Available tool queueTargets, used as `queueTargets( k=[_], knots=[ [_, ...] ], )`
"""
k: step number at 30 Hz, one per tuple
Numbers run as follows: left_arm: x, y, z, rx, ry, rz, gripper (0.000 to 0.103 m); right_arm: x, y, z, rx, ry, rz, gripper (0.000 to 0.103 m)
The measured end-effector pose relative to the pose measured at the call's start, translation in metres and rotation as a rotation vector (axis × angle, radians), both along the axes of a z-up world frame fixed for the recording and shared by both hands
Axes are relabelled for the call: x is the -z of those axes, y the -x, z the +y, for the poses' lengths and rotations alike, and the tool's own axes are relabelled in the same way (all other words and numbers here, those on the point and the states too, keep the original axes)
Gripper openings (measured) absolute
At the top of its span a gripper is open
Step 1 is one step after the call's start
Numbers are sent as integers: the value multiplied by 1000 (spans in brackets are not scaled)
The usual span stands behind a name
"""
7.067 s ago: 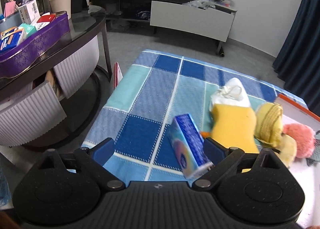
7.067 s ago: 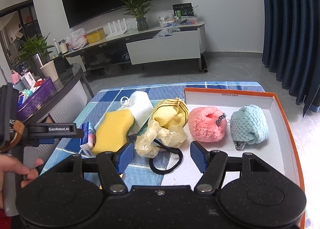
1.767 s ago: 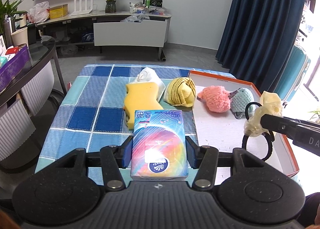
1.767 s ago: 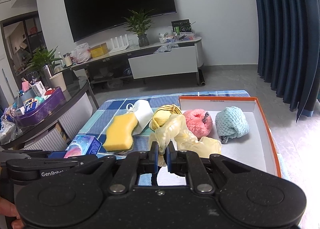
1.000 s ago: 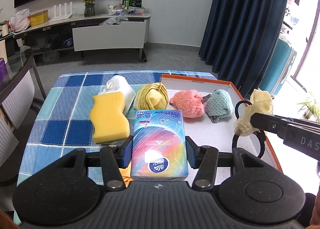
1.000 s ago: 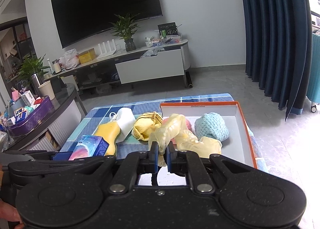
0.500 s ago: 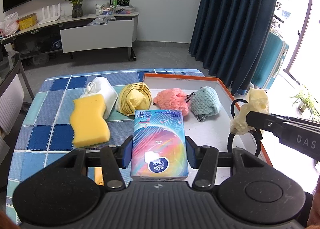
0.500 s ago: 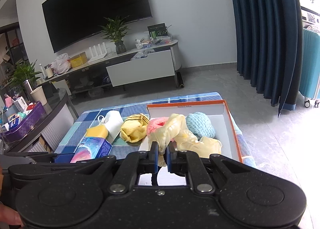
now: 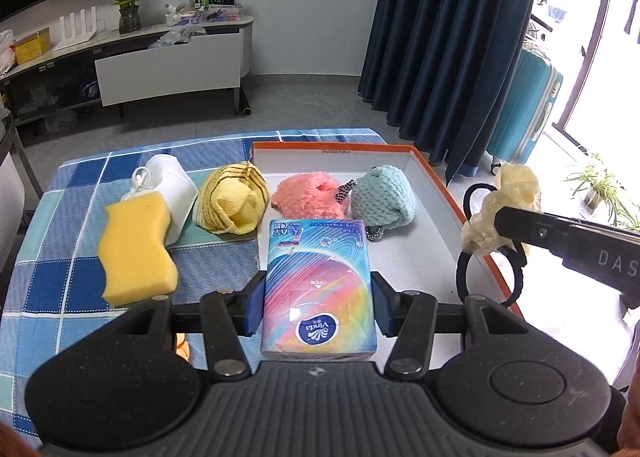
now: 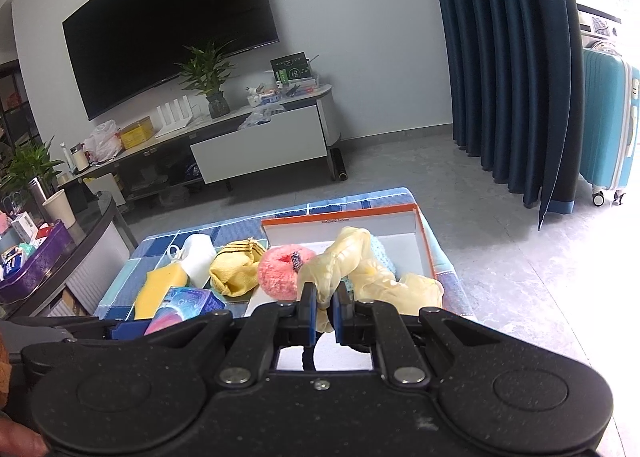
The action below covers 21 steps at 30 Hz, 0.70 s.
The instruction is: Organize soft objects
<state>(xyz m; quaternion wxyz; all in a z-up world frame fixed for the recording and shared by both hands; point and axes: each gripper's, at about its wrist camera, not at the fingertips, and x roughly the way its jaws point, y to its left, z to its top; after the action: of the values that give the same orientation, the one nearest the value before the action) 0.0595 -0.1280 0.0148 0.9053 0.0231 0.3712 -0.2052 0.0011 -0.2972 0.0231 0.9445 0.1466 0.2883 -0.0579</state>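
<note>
Left gripper (image 9: 318, 307) clamps the tissue pack (image 9: 319, 289) by its long sides, flat, held over the near edge of the orange-rimmed box (image 9: 442, 193), probably to drop it in level. Right gripper (image 10: 323, 311) is pinched tight on the pale yellow scrunchie (image 10: 344, 257); its black loop (image 9: 490, 277) hangs free past the box's right rim, likely so it lands last. Further in, pink puff (image 9: 310, 195) and teal knit (image 9: 384, 195) already sit in the box. Yellow sponge (image 9: 134, 247), striped cloth (image 9: 232, 201) and a white item (image 9: 170, 183), possibly a mask, wait on the checked cloth (image 9: 60, 197).
</note>
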Motion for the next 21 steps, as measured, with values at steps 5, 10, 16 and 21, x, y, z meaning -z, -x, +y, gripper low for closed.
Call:
queueTargets(
  k=[5,10,16,21],
  knots=[
    [2,-6,-10,13,-3,8,53,2,-6,-8,10,0,6,11],
    [3,-12,-19,28,-3,16,53,2,-15,-18,16,2,10,11],
    [5,-18,-31,48,-1,24,53,1,-26,-27,19,17,15,11],
    [8,-23,-37,55,1,37,53,1,-35,-32,20,29,20,11]
  ],
)
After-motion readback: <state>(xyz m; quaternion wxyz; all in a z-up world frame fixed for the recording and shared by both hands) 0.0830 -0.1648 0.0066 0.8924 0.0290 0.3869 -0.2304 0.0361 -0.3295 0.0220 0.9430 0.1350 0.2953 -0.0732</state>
